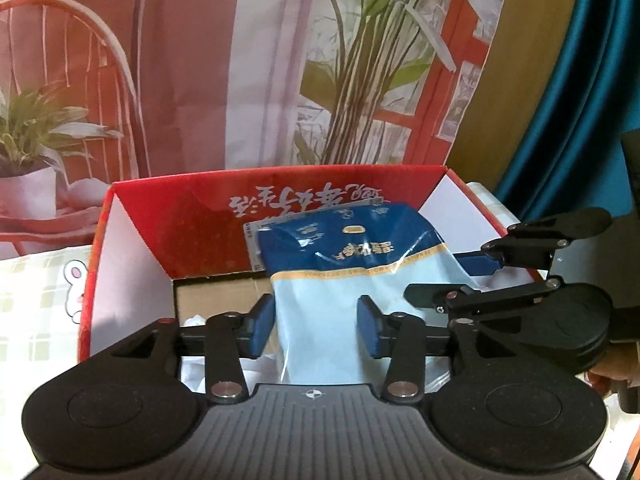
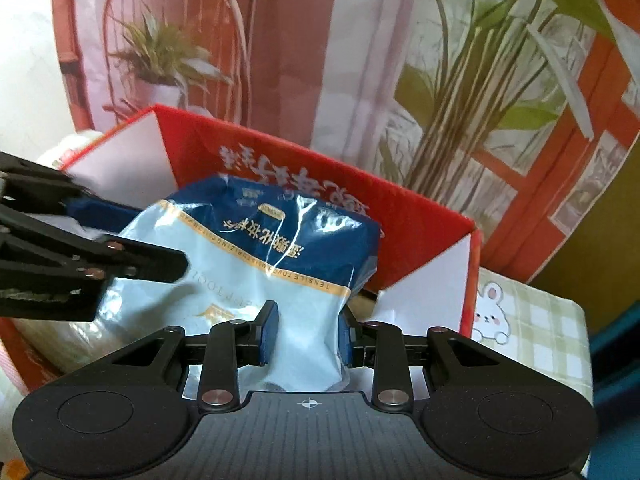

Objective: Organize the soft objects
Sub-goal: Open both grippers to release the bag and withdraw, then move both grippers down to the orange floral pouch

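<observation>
both views are lit brightly and evenly by soft daylight, with a reddish cast. white glare is seen on the plastic packet (image 2: 276,264), and straight lines are bent toward the fisheye edges. the backdrop (image 1: 240,60) is rendered soft and slightly blurred.

Printed backdrop (image 1: 192,60) fills upper frame: pink drapes, red wire chair, potted plants, red window frame at right. Teal curtain (image 1: 580,92) hangs far right in left wrist view. Green-checked cloth (image 2: 536,320) with bunny print lower right in right wrist view.
</observation>
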Tool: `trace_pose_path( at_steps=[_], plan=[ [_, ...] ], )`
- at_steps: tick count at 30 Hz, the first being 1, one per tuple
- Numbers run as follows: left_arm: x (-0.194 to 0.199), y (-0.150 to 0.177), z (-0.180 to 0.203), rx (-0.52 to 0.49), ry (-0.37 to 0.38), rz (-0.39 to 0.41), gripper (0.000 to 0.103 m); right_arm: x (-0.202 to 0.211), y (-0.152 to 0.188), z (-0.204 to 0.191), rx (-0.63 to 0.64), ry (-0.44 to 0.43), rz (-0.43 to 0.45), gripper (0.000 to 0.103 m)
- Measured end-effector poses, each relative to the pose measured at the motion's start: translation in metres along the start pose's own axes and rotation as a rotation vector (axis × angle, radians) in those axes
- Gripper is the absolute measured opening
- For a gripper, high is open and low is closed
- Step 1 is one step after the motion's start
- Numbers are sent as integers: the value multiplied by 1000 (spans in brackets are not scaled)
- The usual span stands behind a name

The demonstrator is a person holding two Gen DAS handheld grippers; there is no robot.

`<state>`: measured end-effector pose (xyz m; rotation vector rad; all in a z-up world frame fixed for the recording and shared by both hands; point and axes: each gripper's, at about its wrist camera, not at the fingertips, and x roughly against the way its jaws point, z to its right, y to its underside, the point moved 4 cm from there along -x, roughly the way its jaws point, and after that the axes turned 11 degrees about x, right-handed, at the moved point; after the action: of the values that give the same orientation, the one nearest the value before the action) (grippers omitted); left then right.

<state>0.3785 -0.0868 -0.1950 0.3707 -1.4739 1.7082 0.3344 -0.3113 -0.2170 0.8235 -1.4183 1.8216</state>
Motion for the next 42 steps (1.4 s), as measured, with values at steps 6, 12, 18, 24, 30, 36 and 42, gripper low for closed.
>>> trace_pose_path(
  at_steps=[6, 12, 18, 24, 30, 36, 42],
  plan=[
    [8, -1, 0, -18, -25, 18, 59, 1, -1, 0, 7, 76, -13, 49],
    [26, 0, 4, -30, -44, 53, 65, 22, -4, -7, 47, 88, 40, 53],
    [57, 10, 7, -9, -63, 88, 70, 57, 2, -15, 43, 50, 144, 54],
    [95, 34, 6, 37, -94, 123, 71, 93, 19, -30, 43, 14, 252, 57],
    [127, 74, 3, 81, -119, 125, 71, 129, 51, -51, 53, -20, 319, 57],
    [146, 125, 5, 112, -113, 100, 71, 147, 93, -74, 29, -60, 336, 57],
    [153, 173, 6, 163, -79, 66, 70, 143, 143, -96, -31, -90, 289, 57]
  ],
)
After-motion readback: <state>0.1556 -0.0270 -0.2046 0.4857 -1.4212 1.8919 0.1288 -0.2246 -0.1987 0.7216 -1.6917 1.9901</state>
